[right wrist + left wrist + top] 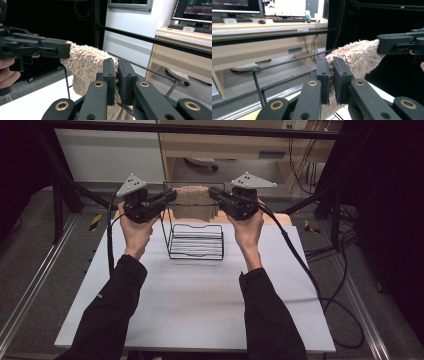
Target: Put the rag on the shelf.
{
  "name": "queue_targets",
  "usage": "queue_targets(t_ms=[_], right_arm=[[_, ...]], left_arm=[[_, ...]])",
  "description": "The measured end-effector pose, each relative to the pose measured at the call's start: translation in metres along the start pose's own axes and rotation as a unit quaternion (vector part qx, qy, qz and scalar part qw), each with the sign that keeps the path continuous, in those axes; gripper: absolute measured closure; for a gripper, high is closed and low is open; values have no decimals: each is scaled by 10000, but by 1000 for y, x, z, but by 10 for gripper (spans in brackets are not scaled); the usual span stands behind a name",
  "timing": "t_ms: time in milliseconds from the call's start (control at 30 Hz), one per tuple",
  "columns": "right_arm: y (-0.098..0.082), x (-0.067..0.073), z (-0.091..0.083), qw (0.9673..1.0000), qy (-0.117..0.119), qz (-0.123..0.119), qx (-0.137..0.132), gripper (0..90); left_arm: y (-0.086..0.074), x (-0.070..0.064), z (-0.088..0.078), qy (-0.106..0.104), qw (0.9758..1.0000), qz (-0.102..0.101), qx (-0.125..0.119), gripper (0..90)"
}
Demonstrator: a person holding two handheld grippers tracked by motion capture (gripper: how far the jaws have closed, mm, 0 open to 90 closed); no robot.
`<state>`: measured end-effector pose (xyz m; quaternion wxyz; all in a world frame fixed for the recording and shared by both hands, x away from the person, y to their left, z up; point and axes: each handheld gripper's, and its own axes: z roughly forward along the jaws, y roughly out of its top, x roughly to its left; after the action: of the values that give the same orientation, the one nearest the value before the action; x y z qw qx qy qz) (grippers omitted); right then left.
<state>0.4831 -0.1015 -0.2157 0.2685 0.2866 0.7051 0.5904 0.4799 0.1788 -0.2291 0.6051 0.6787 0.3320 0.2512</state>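
Overhead, left gripper [167, 197] and right gripper [216, 193], jaws clamping beige towel [192, 200] above wire rack [196, 241], no legible writing

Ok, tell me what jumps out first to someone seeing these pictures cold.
A fluffy beige towel is stretched in the air between the left hand-held gripper and the right hand-held gripper, each shut on one end, above the far side of the white table. Just below it stands a black wire rack, with the towel held over its tall back frame.
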Motion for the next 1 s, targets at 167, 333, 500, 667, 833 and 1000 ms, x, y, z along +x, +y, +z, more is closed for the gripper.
queue_targets(t_ms=[167, 333, 500, 667, 833, 1000], right_arm=[[-6, 3, -4, 9999, 49, -52, 86, 849], [-10, 6, -6, 9998, 110, -77, 166, 848], [-13, 8, -7, 9995, 147, -116, 241, 847], [-16, 8, -7, 9995, 152, -111, 262, 847], [-19, 8, -8, 9994, 154, -119, 286, 847], [-22, 9, -8, 9993, 183, -98, 326, 846]], left_arm=[[-3, -3, -2, -20, 9999, 22, 130, 828], [-9, -6, -5, 3, 9996, 70, 268, 821], [-12, -6, -7, -12, 9994, 25, 357, 810], [-10, -6, -13, -51, 9992, -63, 384, 740], [2, -10, -23, -49, 9995, -144, 280, 737], [15, -14, -18, 75, 9990, -182, 402, 812]])
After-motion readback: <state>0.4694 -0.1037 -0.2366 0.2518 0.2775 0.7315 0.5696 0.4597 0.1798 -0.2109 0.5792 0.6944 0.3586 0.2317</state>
